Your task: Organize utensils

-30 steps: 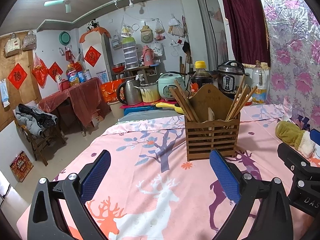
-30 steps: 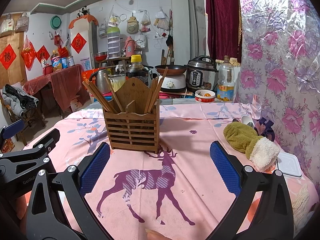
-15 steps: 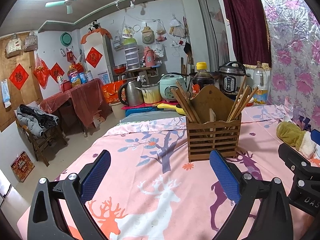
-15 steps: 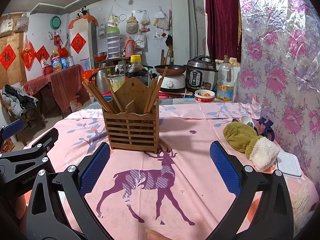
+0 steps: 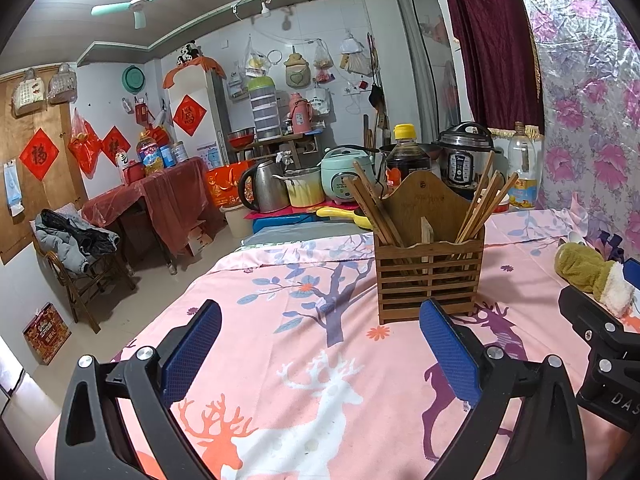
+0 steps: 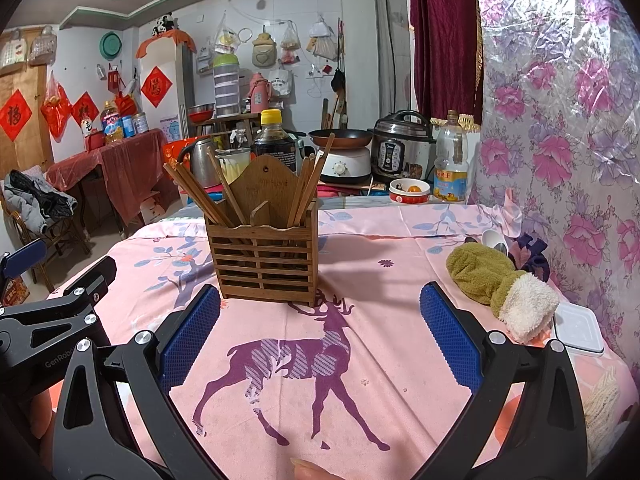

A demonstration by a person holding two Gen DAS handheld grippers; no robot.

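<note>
Both jaws stand wide and hold nothing: the left gripper (image 5: 320, 344) and the right gripper (image 6: 320, 328) hover low over the pink cloth (image 6: 360, 360), side by side, each in front of the wooden holder (image 6: 264, 256) and short of touching it. That holder stands upright near the middle of the table, split by a low divider into two compartments. Chopsticks (image 6: 196, 196) lean out of the left compartment, and a second bunch (image 5: 484, 204) leans out of the right one. No loose chopstick or other utensil lies on the cloth in either view. Off to the right sit a green mitten (image 6: 496, 280), a white lidded box (image 6: 576, 328) and what looks like a white spoon (image 6: 494, 240) just behind the mitten, though it is partly hidden. Judging by this, the sorting looks done or close to it; only that possible spoon might be left to put away.
</note>
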